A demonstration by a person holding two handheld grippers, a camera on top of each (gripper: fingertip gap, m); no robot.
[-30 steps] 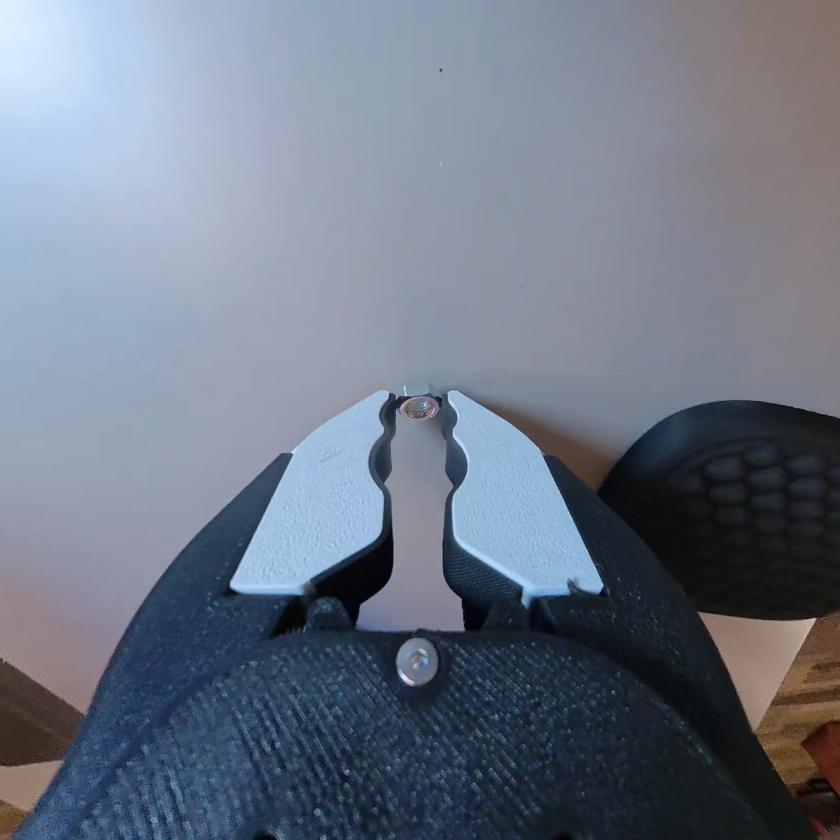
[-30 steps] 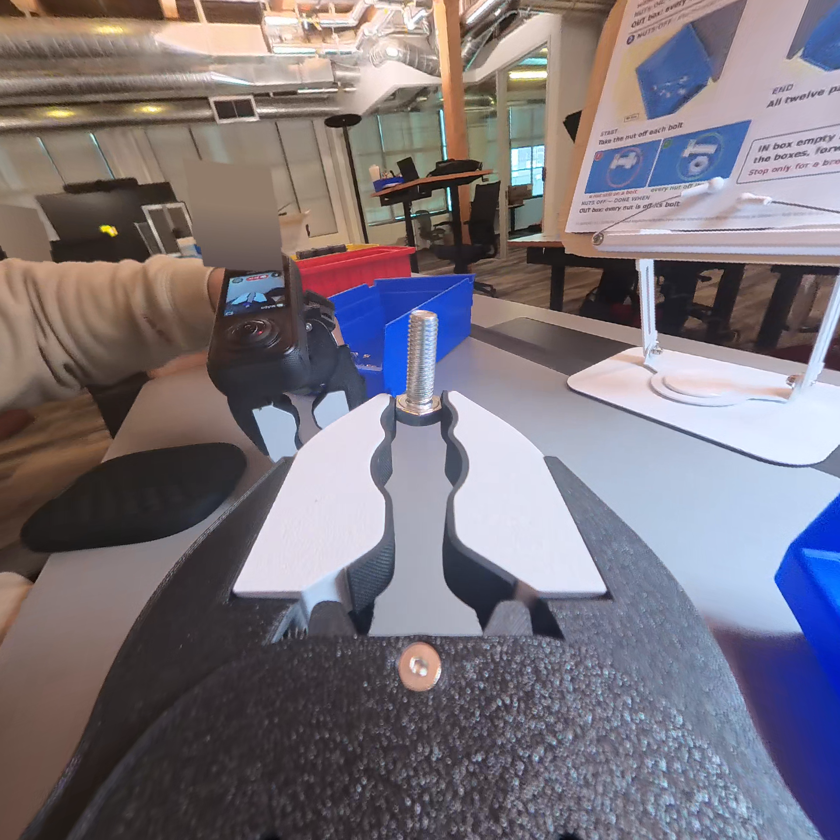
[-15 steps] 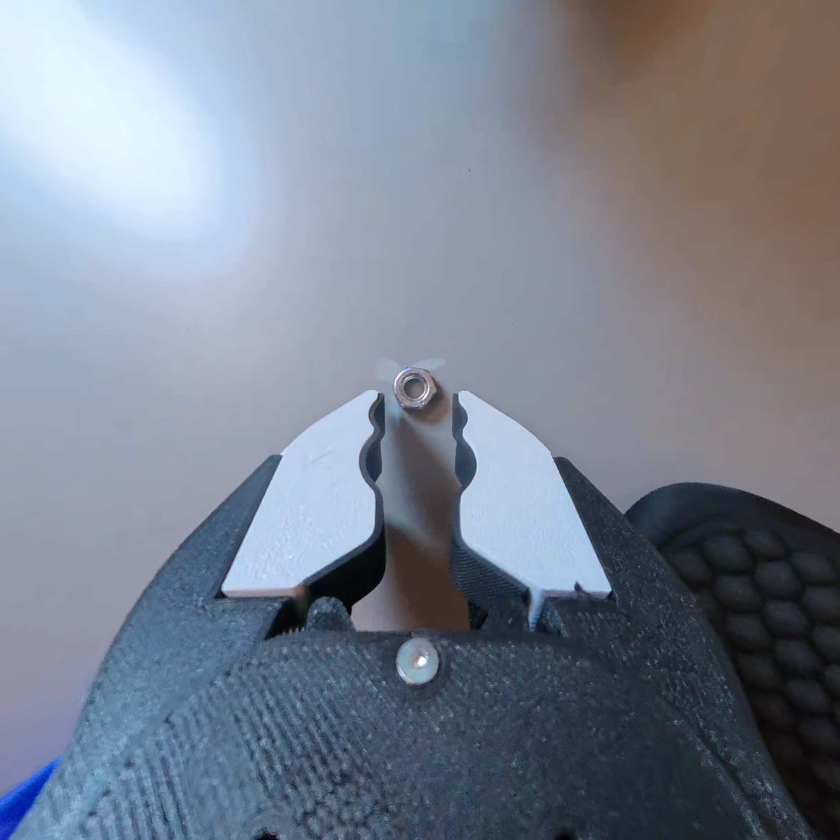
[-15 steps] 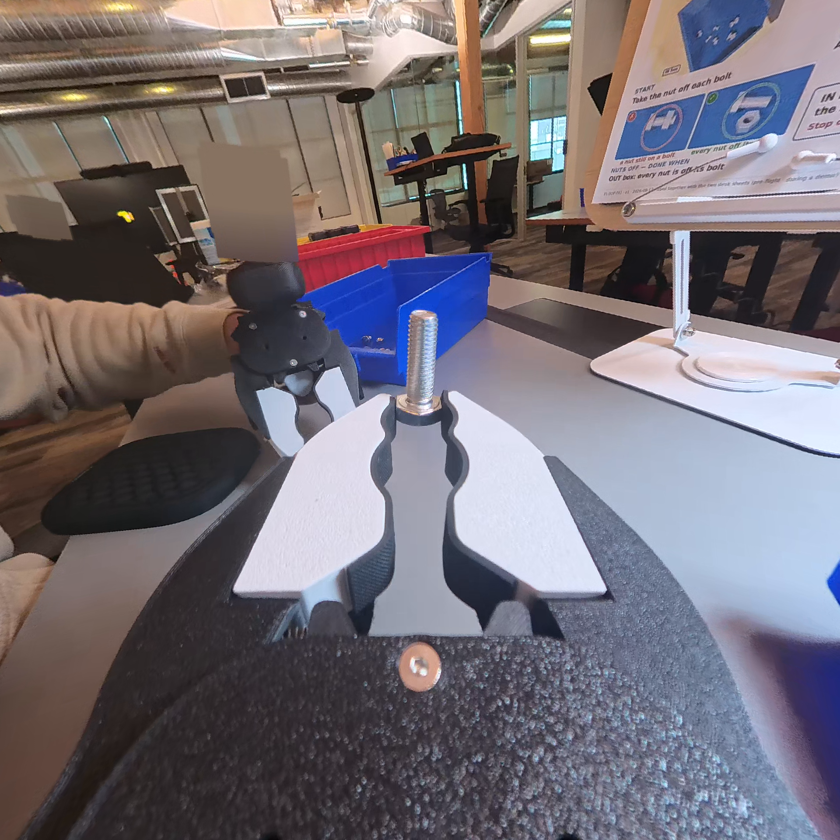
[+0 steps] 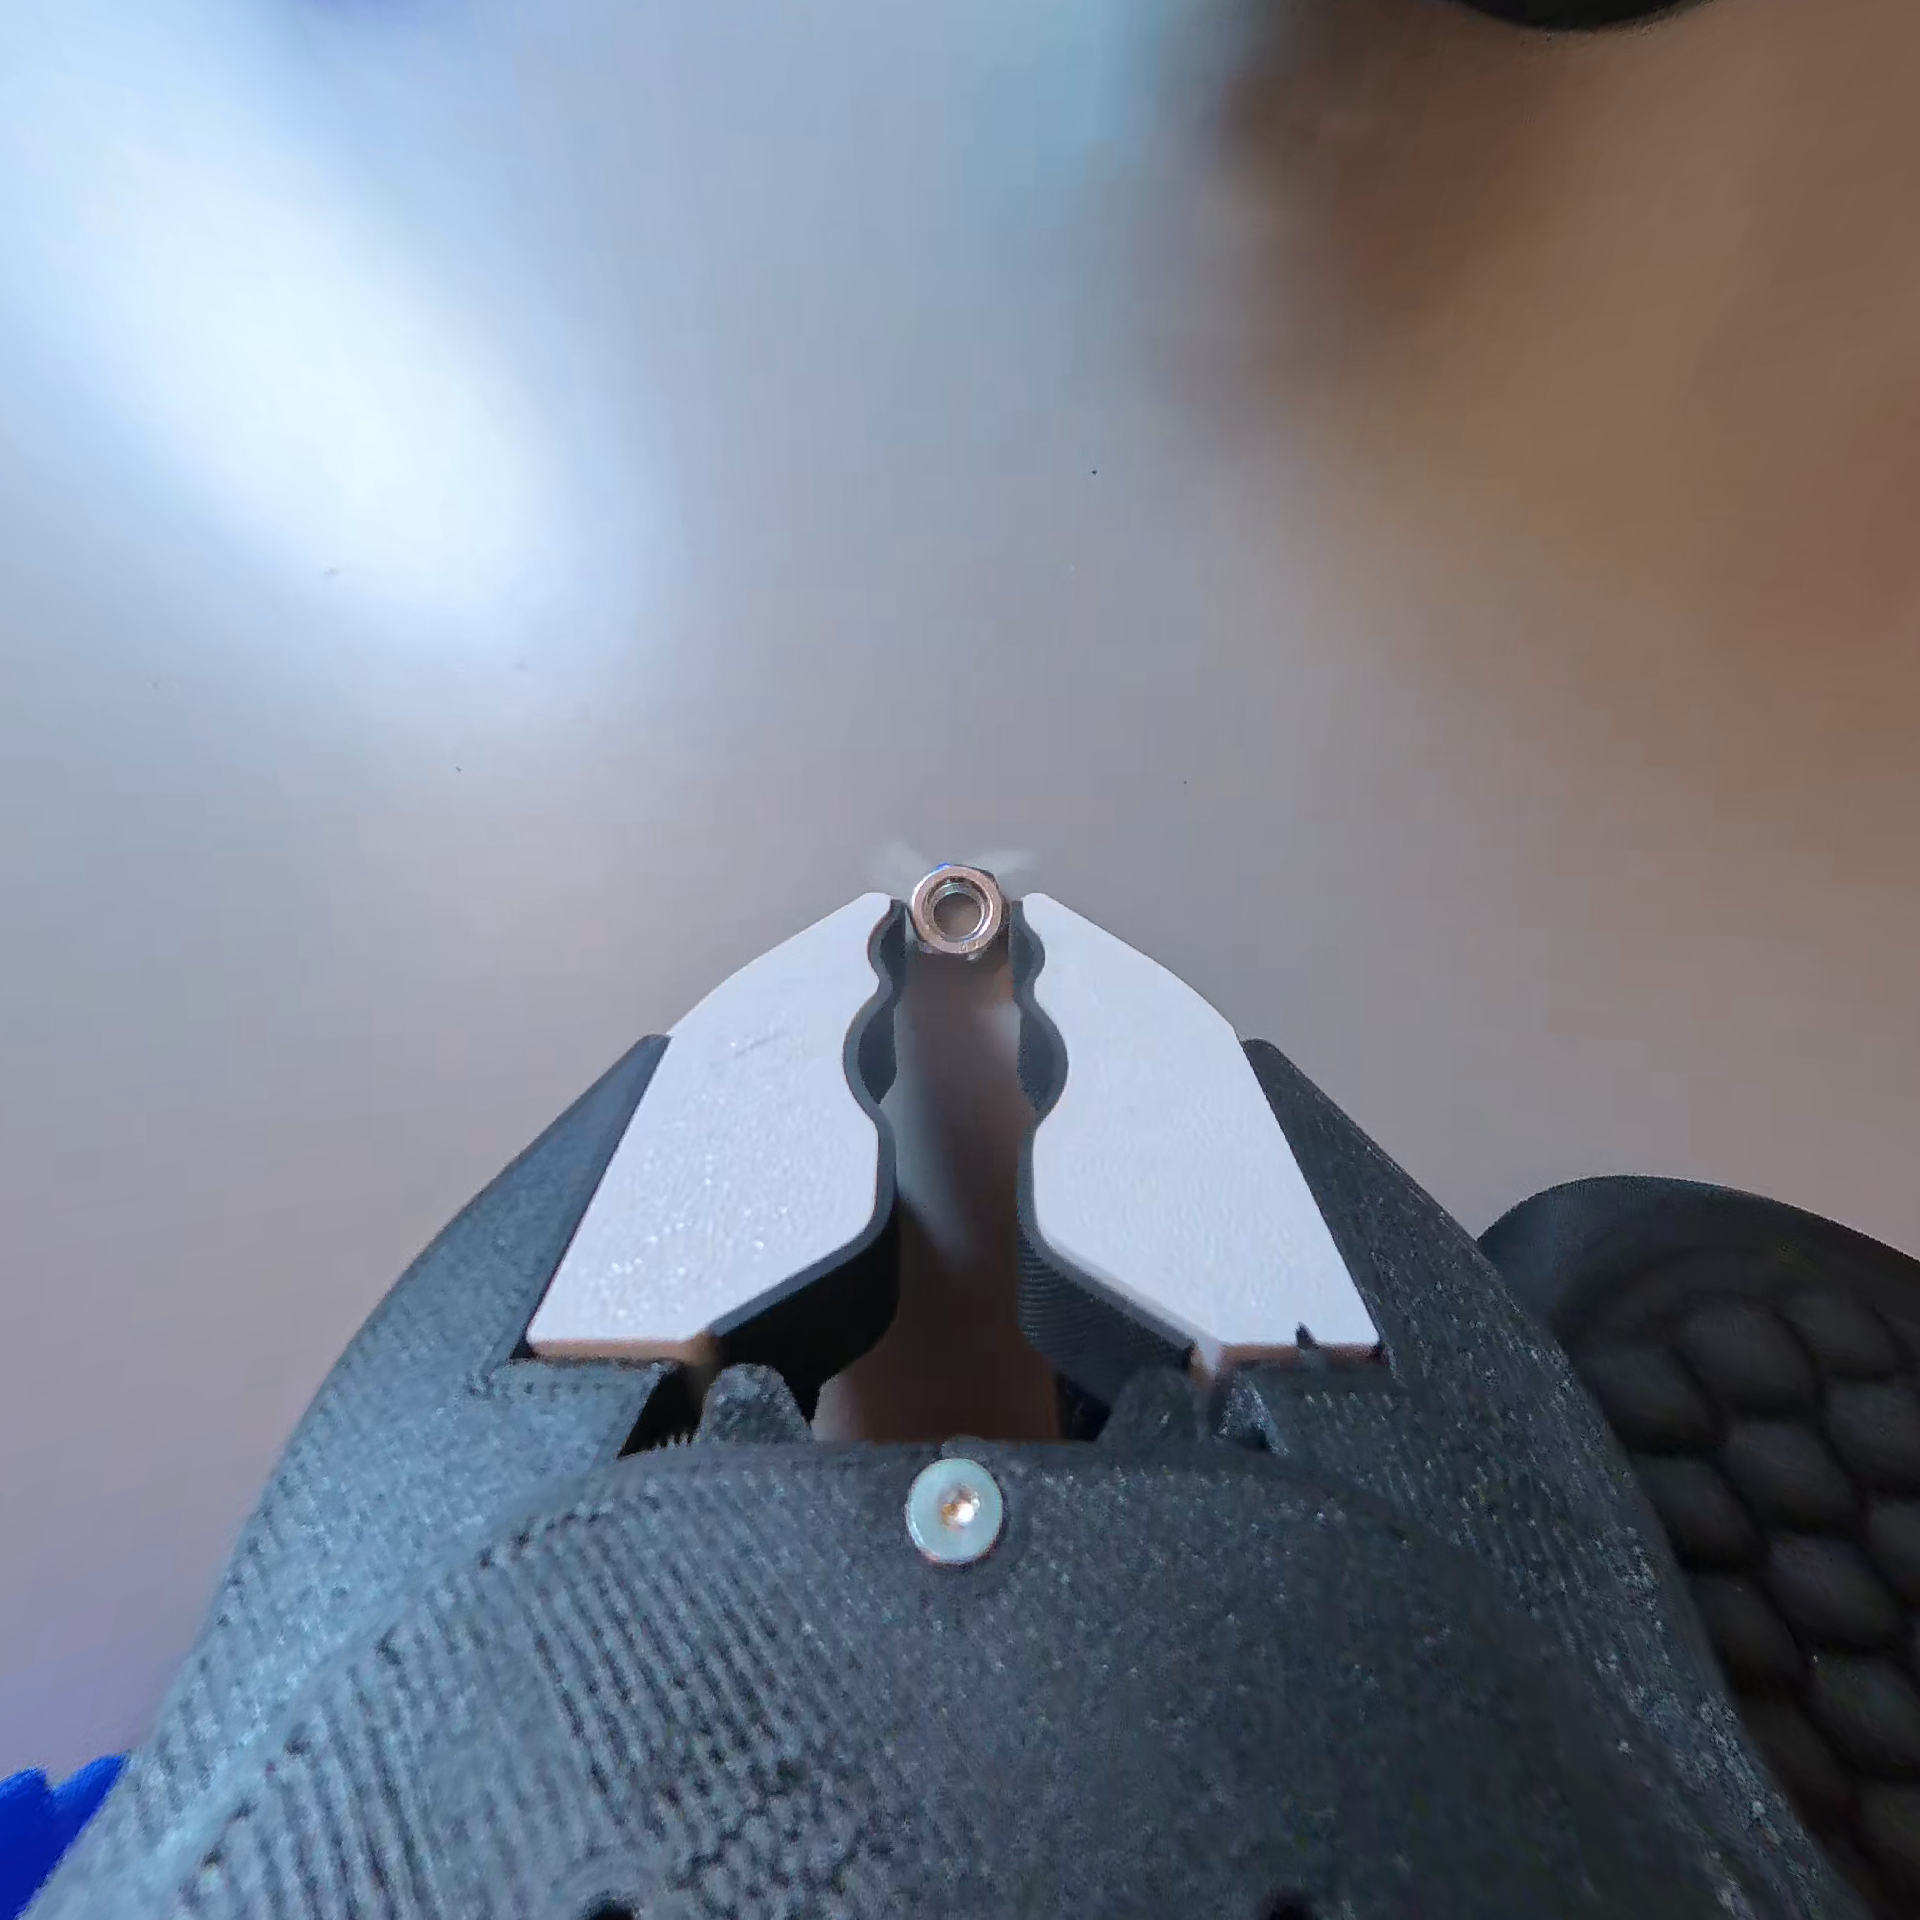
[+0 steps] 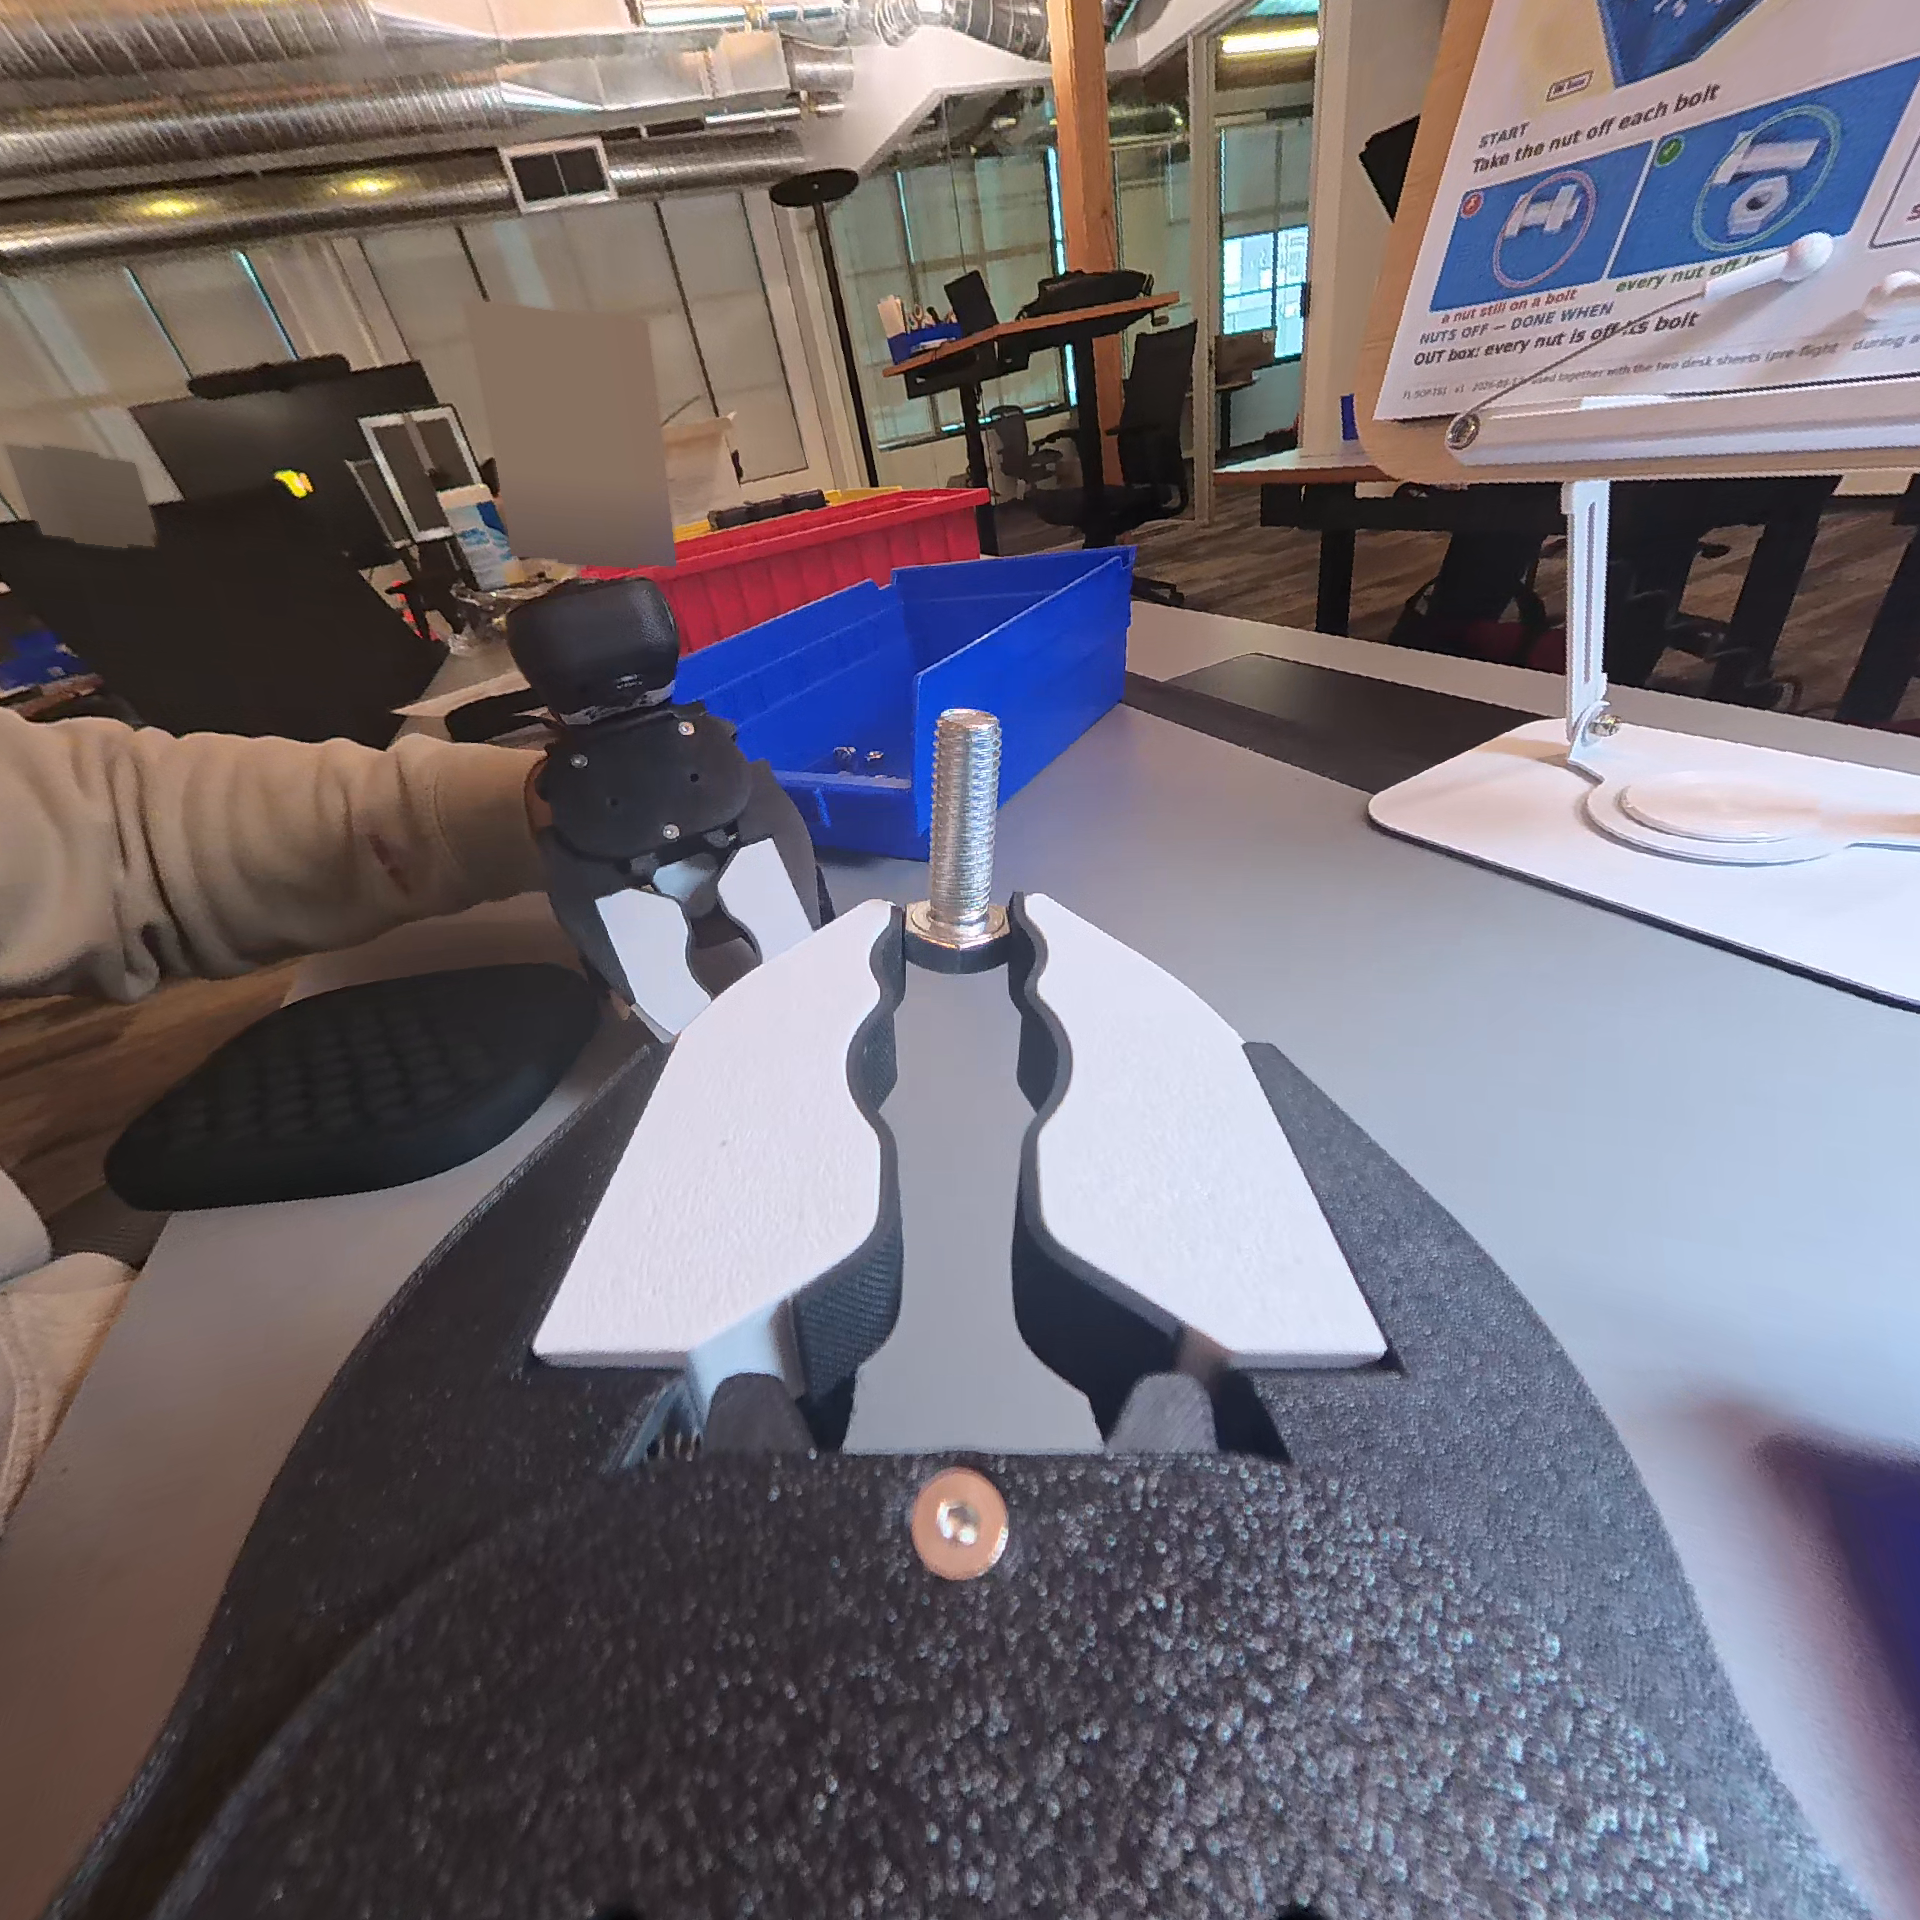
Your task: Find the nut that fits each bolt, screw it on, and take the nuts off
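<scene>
The left tongs (image 5: pixel 956 914) pinch a small nut (image 5: pixel 956 918) at their tips, above the worktop (image 5: pixel 727 520). The right tongs (image 6: pixel 954 930) squeeze the bolt (image 6: pixel 966 810) by its head, thread pointing to 12 o'clock. Next, I think: bring the nut's hole straight over the thread and turn gently.

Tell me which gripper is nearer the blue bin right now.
Left. The left gripper, shut on a nut, hangs just in front of the blue bin. The right gripper, holding the bolt upright, sits farther back from it.
</scene>
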